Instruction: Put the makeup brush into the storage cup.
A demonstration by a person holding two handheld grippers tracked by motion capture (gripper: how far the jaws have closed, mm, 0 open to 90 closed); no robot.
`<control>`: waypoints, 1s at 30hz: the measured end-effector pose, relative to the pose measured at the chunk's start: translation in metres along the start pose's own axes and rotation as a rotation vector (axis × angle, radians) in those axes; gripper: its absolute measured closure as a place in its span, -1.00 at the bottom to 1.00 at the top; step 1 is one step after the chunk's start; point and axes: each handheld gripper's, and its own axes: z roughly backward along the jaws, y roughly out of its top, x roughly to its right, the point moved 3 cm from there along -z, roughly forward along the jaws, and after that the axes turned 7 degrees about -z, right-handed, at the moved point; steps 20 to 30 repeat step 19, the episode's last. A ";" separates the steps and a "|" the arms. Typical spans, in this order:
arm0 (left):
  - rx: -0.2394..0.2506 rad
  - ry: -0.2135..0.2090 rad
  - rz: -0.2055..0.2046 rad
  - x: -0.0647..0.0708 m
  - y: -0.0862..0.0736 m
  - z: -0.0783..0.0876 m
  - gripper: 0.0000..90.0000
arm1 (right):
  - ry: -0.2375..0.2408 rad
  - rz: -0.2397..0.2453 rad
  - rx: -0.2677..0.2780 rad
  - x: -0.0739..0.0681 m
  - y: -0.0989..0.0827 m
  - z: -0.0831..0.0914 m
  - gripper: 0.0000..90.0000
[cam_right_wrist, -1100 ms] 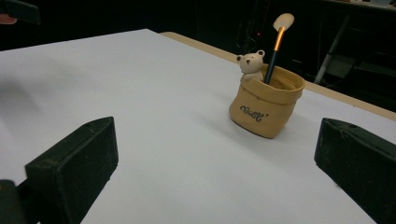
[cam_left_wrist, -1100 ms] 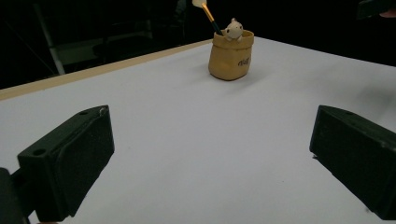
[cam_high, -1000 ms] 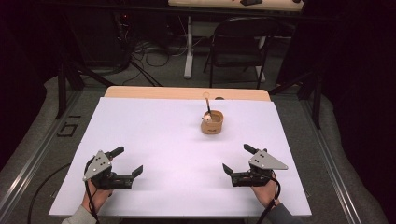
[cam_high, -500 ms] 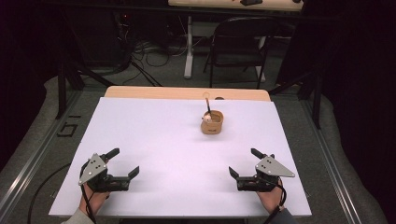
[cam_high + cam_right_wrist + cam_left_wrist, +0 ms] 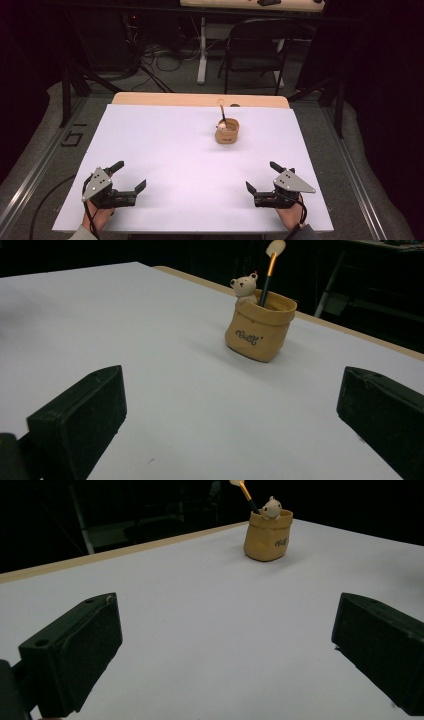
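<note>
Both grippers were parked at the near edge of the table (image 5: 165,140), nothing gripped. Left gripper (image 5: 131,176) jaws spread wide; right gripper (image 5: 262,176) likewise. The tan pen holder (image 5: 227,132), with a brush (image 5: 222,114) standing in it, was seen well ahead of both, between their lines of sight. Step judged: pre-approach. Next move would require a long forward reach, jaws kept apart until the brush handle is bracketed.
</note>
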 end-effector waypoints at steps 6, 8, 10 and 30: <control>-0.003 0.000 -0.006 0.000 0.000 0.002 -1.00 | -0.004 0.004 -0.002 0.000 0.000 0.004 -1.00; -0.004 0.000 -0.007 0.000 0.000 0.002 -1.00 | -0.004 0.004 -0.006 -0.001 -0.002 0.003 -1.00; -0.004 -0.001 -0.007 -0.001 -0.001 0.002 -1.00 | 0.001 0.008 -0.013 -0.001 -0.002 0.002 -1.00; -0.007 -0.016 -0.020 0.002 0.000 0.000 -1.00 | 0.005 0.020 0.000 -0.001 -0.002 0.002 -1.00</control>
